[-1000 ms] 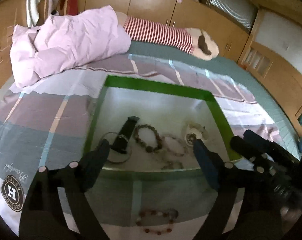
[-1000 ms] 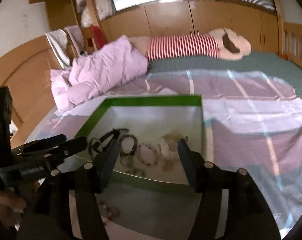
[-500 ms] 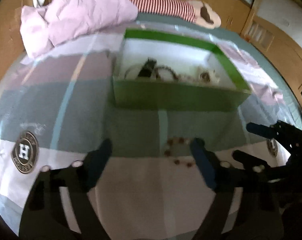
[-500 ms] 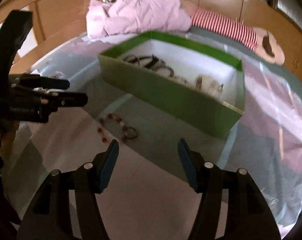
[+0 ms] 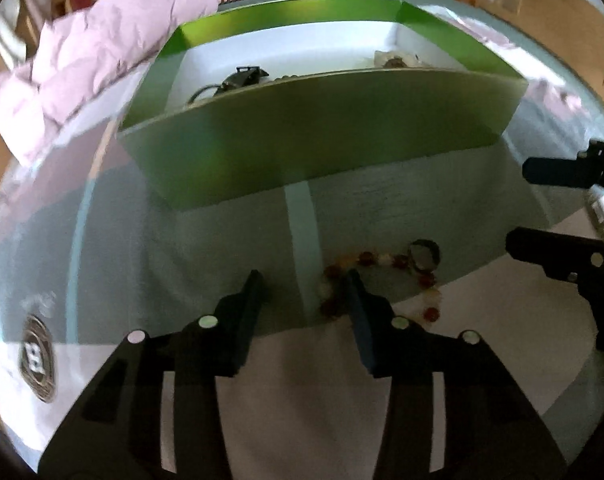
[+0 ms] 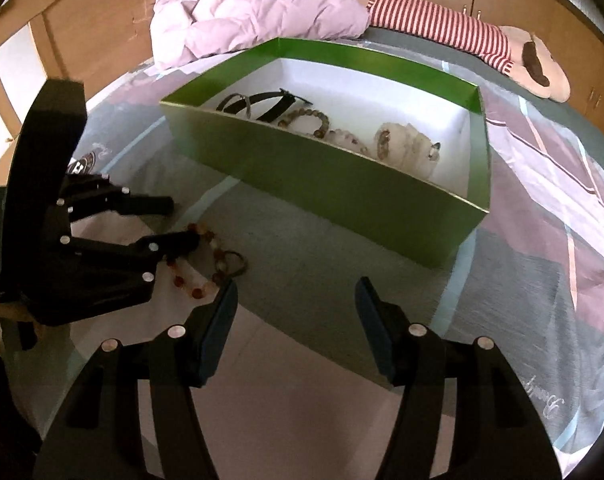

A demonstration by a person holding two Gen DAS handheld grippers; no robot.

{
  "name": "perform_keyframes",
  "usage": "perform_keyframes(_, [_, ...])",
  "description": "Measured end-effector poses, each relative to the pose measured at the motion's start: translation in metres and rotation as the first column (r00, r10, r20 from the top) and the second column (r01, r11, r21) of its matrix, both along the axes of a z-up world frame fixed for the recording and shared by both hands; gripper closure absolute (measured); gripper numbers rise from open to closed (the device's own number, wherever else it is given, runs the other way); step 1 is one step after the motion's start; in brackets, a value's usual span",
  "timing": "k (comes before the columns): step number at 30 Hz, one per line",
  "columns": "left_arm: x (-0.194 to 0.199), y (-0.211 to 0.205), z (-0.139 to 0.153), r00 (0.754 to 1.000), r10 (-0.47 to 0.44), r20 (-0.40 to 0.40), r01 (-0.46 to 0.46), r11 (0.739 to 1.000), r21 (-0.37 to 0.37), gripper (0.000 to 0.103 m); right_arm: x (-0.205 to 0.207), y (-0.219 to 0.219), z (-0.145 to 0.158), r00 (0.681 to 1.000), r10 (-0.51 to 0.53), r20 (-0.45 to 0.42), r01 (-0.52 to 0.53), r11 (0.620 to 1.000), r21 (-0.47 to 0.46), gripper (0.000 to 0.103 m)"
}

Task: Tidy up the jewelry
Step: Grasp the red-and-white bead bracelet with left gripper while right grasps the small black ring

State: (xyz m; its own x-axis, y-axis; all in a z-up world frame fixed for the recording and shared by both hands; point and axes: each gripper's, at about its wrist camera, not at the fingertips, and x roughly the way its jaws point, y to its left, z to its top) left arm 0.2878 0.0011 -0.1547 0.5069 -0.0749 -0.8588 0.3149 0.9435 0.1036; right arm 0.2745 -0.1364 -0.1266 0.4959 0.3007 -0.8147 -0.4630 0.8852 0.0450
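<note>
A: What do I have on the left?

B: My left gripper [image 5: 303,288] is spread moderately wide and holds nothing. The bead bracelet [image 5: 381,280] lies loose on the bedsheet [image 5: 230,248], and my right-hand finger [image 5: 355,300] sits right at its near edge, around 1 o'clock from the gap.

A: And the box?

B: The green box [image 6: 329,172] sits at 12 o'clock, already holding a black strap [image 6: 266,106] and several bracelets.

A: The right side?

B: My right gripper [image 6: 296,308] is wide and holding nothing, with the bracelet at 10 o'clock.

A: What could go wrong?

B: I think closing now would catch only 1 or 2 beads, since the loop lies off-centre, or pinch the sheet. The 2 grippers are close enough to collide.
</note>
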Motion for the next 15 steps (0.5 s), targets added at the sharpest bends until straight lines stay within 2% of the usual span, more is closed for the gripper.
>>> perform_keyframes(3, [-0.002,-0.004,0.0,0.998,0.001,0.063,-0.01,0.99,0.143,0.061,-0.001,0.007,-0.004,1.0,0.017,0.0,-0.017,1.0,-0.013,0.043])
perform_keyframes(4, [-0.002,-0.003,-0.001,0.998,0.001,0.068,-0.013,0.986,0.166,0.071,0.0,0.008,-0.005,1.0,0.023,0.0,-0.023,1.0,-0.016,0.043])
perform_keyframes(5, [-0.002,-0.001,-0.002,0.998,-0.003,0.058,-0.007,0.984,0.177,0.076,0.0,0.011,-0.008,0.999,0.032,0.001,-0.032,0.999,-0.024,0.043])
perform_keyframes(7, [-0.001,0.002,0.0,0.999,-0.003,0.047,-0.004,0.988,0.157,0.094,-0.001,0.016,-0.011,0.999,0.044,0.001,-0.044,0.999,-0.031,0.043])
perform_keyframes(10, [-0.002,0.005,0.001,0.999,-0.006,0.045,-0.001,0.988,0.153,0.095,-0.003,0.025,-0.017,0.998,0.067,0.013,-0.066,0.997,-0.042,0.043])
perform_keyframes(15, [0.002,0.026,0.019,0.997,0.051,0.054,-0.051,0.999,0.005,0.095,-0.002,0.037,-0.024,0.993,0.102,0.057,-0.101,0.995,-0.025,0.043])
